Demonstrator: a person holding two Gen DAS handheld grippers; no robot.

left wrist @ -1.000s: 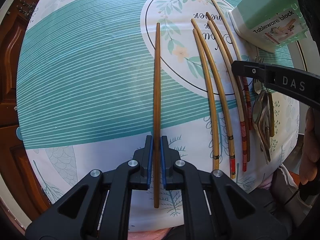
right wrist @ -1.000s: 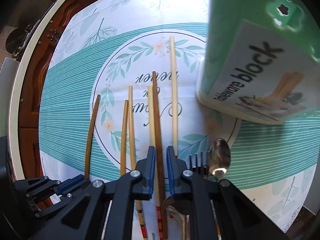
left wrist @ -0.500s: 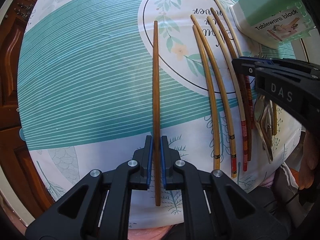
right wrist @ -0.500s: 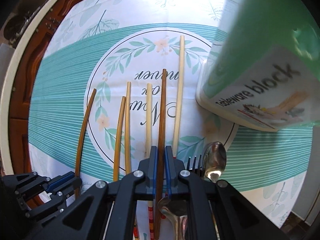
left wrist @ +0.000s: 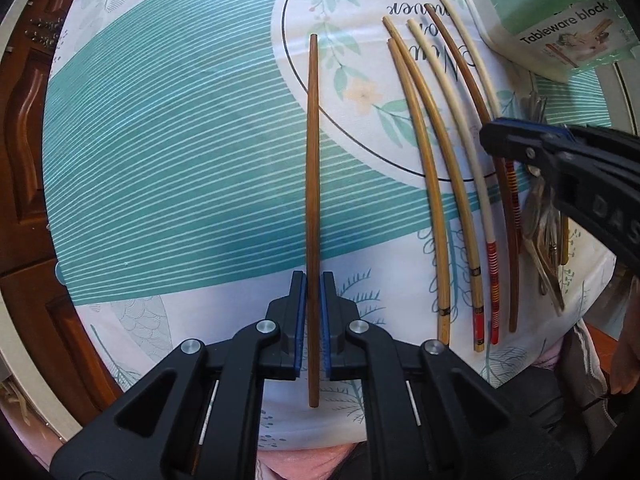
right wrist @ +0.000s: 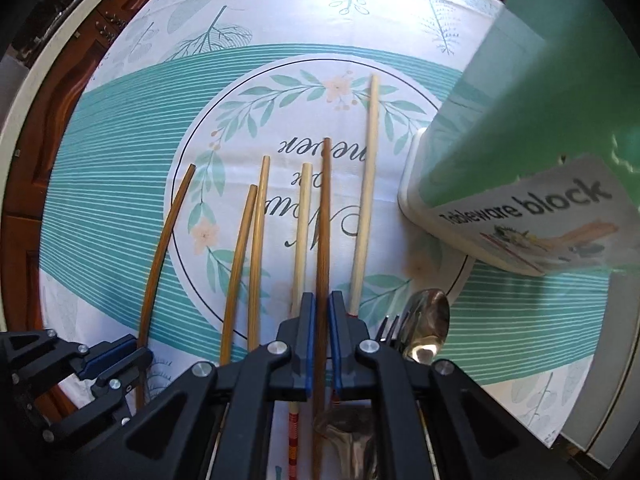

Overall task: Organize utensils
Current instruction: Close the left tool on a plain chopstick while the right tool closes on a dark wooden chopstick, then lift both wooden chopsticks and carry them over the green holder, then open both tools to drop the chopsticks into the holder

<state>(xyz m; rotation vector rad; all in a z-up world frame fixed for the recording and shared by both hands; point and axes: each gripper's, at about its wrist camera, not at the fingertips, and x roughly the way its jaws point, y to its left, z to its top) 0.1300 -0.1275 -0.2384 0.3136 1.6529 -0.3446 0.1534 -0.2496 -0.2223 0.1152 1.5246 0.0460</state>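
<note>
Open passage: striped tablecloth [left wrist: 180, 168] left of lone chopstick [left wrist: 313, 160]. Obstructions: chopstick row [left wrist: 452, 168], cutlery [left wrist: 540, 216], green tableware block [right wrist: 520, 160].

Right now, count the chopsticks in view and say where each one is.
6: one brown chopstick clamped in the left gripper, a dark one in the right gripper, four more on the cloth.

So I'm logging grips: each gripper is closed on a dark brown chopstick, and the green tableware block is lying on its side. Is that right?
Not quite. The tableware block stands upright on the cloth, as the right wrist view shows. The rest holds: the left gripper and right gripper are each closed on a dark brown chopstick.
</note>
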